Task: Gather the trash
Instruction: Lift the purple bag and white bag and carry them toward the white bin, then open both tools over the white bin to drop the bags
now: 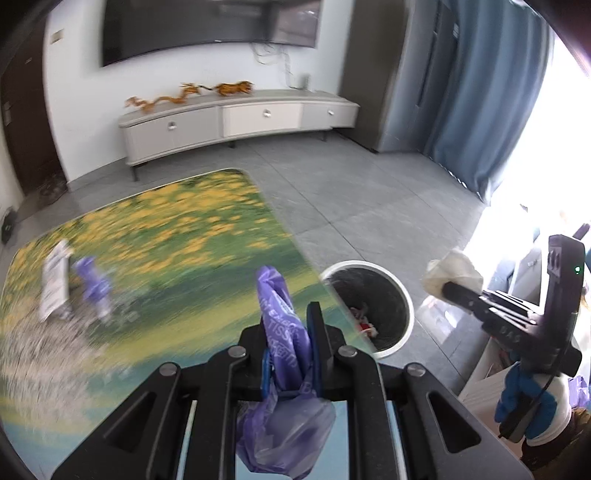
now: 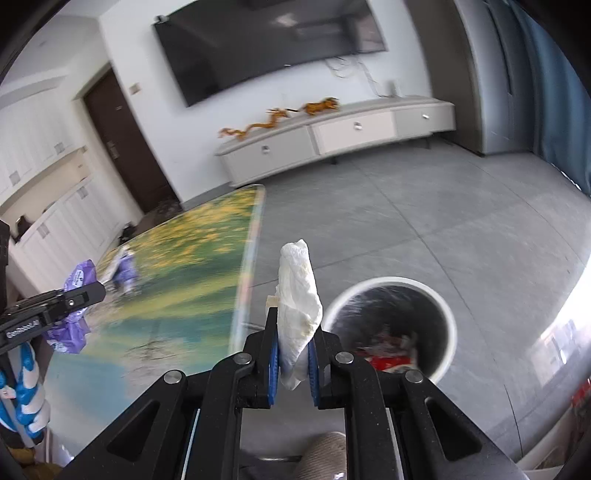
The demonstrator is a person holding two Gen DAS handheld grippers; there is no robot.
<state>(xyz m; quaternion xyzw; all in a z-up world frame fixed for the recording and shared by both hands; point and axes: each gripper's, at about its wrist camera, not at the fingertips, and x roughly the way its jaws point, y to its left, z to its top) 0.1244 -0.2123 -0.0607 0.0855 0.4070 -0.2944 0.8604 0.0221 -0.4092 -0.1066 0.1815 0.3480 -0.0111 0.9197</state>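
Note:
My left gripper (image 1: 291, 325) is shut on a crumpled purple tissue wrapper (image 1: 280, 321), held over the right edge of the flower-print table (image 1: 166, 258). My right gripper (image 2: 291, 328) is shut on a crumpled white paper tissue (image 2: 297, 295); in the left wrist view the same white tissue (image 1: 452, 273) hangs at the right, above the floor. A white-rimmed trash bin (image 1: 373, 306) with a black liner stands on the floor beside the table; in the right wrist view the trash bin (image 2: 391, 325) sits just right of the tissue, with red scraps inside.
A purple packet (image 1: 92, 288) and a white packet (image 1: 55, 284) stand blurred on the table's left part. A low TV cabinet (image 1: 240, 122) lines the far wall under a wall TV (image 1: 210, 29). Blue curtains (image 1: 491, 110) hang right. Grey tiled floor (image 2: 424, 229) surrounds the bin.

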